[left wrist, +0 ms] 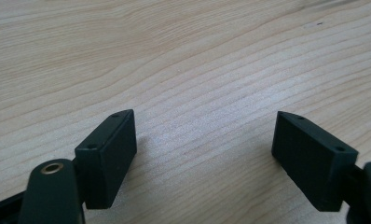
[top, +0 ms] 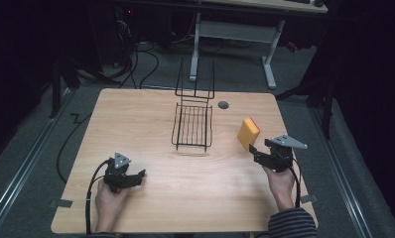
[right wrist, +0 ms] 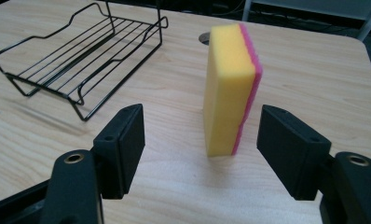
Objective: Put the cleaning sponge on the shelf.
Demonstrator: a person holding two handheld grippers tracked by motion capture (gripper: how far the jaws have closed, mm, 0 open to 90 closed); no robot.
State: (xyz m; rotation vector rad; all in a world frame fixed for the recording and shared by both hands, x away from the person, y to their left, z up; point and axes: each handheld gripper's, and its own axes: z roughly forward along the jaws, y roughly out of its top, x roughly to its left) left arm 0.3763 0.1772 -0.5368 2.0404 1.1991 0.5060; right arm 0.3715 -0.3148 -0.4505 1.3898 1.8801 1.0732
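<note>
Closest to the person, the left gripper (top: pixel 136 176) rests low over the near-left part of the wooden table (top: pixel 151 119), held in a hand whose forearm comes in from the table's near edge. In the left gripper view its two black jaws stand wide apart with nothing but bare wood grain between them, so this tool looks idle.

A little farther out on the right side, the right gripper (right wrist: pixel 200 140) is the one at work. Its jaws are spread wide, and the sponge (right wrist: pixel 230 88) stands upright on its narrow end just beyond them, roughly centred on the gap. The sponge is yellow with a pink scouring layer on one face. Neither jaw touches it; there is wood visible on both sides between the pads and the sponge.

Farther still, near the middle of the table, sits a black wire rack (top: pixel 193 126), tilted back against its own upright frame and holding nothing. It is well apart from the sponge. A small round grommet (top: pixel 223 105) lies beyond, near the far edge.

As I judge it, the work has hardly begun: the approach to the sponge is made, but the grasp, the carry and any placing in the rack all remain.
</note>
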